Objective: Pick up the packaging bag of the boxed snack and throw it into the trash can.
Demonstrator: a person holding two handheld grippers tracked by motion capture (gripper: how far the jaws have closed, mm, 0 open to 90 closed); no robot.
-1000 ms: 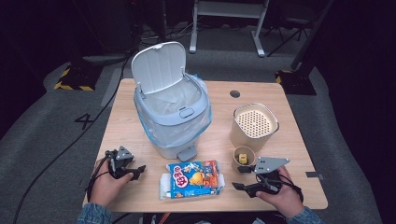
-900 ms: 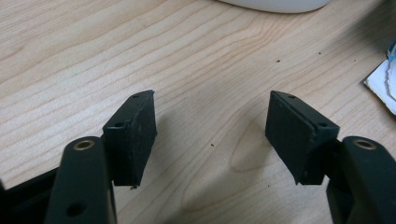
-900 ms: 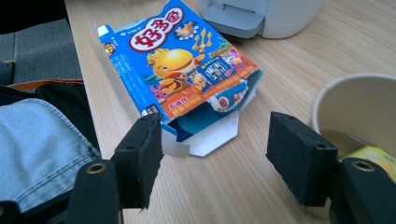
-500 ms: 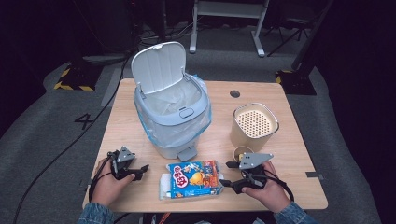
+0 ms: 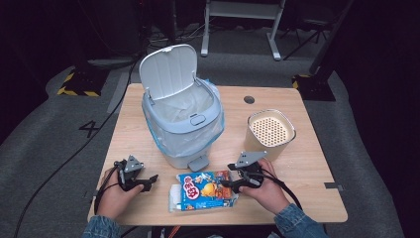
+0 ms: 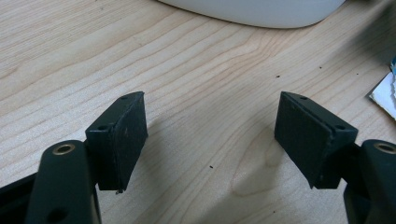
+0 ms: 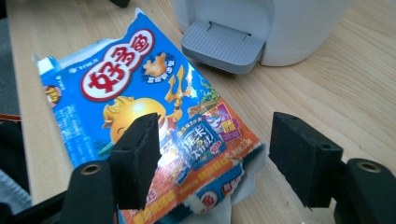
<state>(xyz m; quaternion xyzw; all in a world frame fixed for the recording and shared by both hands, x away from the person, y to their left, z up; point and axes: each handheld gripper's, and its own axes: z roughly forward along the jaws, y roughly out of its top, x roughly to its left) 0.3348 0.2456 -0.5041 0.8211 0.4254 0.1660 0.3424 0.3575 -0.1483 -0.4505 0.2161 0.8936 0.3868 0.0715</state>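
A blue and orange snack bag [image 5: 205, 190] lies flat on the wooden table [image 5: 307, 168] near its front edge, its torn end towards my right hand. My right gripper [image 5: 230, 184] is open at that end. In the right gripper view the bag [image 7: 140, 93] spreads under and between the jaws, and the gripper [image 7: 215, 154] has no pad pressing on it. My left gripper [image 5: 146, 182] rests left of the bag, a small gap away. Its jaws have just been opening. It stands open [image 6: 210, 135] over bare wood with nothing between the pads.
A pale blue pedal bin [image 5: 183, 119] with its lid up and a clear liner stands behind the bag, its pedal [image 7: 222, 44] facing the bag. A beige round container [image 5: 270, 131] with a perforated top stands at the right, just behind my right hand.
My right hand slid left from the container's front to the bag's right end. My left hand stayed in place and its jaws spread a little wider.
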